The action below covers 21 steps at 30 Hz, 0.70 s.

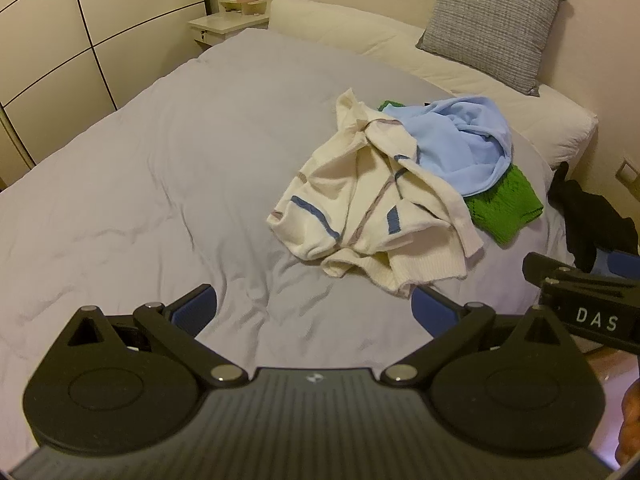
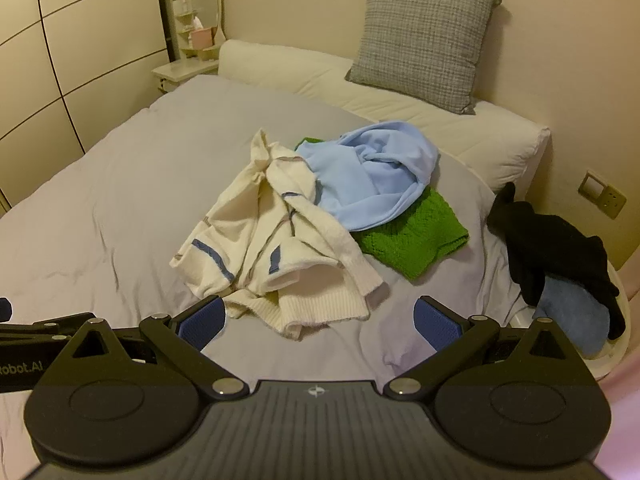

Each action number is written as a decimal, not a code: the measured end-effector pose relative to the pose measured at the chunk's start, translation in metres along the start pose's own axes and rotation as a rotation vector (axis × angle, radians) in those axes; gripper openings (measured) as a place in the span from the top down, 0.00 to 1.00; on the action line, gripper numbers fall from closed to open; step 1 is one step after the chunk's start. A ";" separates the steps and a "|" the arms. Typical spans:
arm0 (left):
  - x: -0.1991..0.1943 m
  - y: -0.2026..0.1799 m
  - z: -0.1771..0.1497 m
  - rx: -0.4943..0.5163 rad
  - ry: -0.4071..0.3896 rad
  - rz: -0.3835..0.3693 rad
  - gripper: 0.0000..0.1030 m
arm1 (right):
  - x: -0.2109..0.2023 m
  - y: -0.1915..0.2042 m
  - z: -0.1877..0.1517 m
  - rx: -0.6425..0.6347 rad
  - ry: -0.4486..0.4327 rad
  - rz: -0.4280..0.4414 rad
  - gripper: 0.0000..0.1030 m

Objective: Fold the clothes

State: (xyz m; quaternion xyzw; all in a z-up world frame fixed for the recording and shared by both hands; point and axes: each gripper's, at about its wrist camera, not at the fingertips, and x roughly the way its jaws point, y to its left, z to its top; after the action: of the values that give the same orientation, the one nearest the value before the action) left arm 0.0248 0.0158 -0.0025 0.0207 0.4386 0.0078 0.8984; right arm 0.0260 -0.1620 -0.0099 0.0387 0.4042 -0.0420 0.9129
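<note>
Left gripper (image 1: 314,310): jaws are spread wide and nothing is held; it hangs above bare bedding just short of the clothes.
Right gripper (image 2: 318,320): jaws are likewise spread wide and empty, with the cream hem seen between the blue pads (image 2: 436,322).
Step in hand: judged to be the first pick — no garment has been folded yet.
How it is best done: the cream sweater (image 2: 276,248) should be taken first, since it lies nearest and partly on top; two separated edge points are better gripped than one bunched fold, so that the piece can be drawn flat onto the open grey duvet (image 1: 140,168).
Clothes: a crumpled cream knit with blue and grey stripes, a light blue garment (image 2: 368,180) overlapping it, a green knit (image 2: 416,240) underneath — all heaped right of the bed's centre.
</note>
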 end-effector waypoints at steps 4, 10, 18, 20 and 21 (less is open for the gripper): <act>0.004 0.002 0.003 -0.001 -0.002 0.000 0.00 | 0.003 0.001 0.005 0.004 0.000 0.002 0.00; 0.012 0.006 0.007 0.005 -0.002 -0.013 0.00 | 0.008 0.004 0.010 0.012 -0.006 -0.002 0.00; 0.025 0.012 0.014 0.016 0.015 -0.026 0.00 | 0.017 0.008 0.014 0.028 0.000 -0.023 0.00; 0.030 0.012 0.015 0.021 0.026 -0.036 0.00 | 0.019 0.009 0.013 0.030 0.004 -0.032 0.00; 0.033 0.012 0.015 0.023 0.032 -0.039 0.00 | 0.021 0.008 0.012 0.032 0.008 -0.036 0.00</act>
State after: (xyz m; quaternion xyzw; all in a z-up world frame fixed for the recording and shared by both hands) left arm 0.0567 0.0281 -0.0185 0.0223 0.4534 -0.0145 0.8909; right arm 0.0497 -0.1558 -0.0165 0.0461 0.4077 -0.0648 0.9097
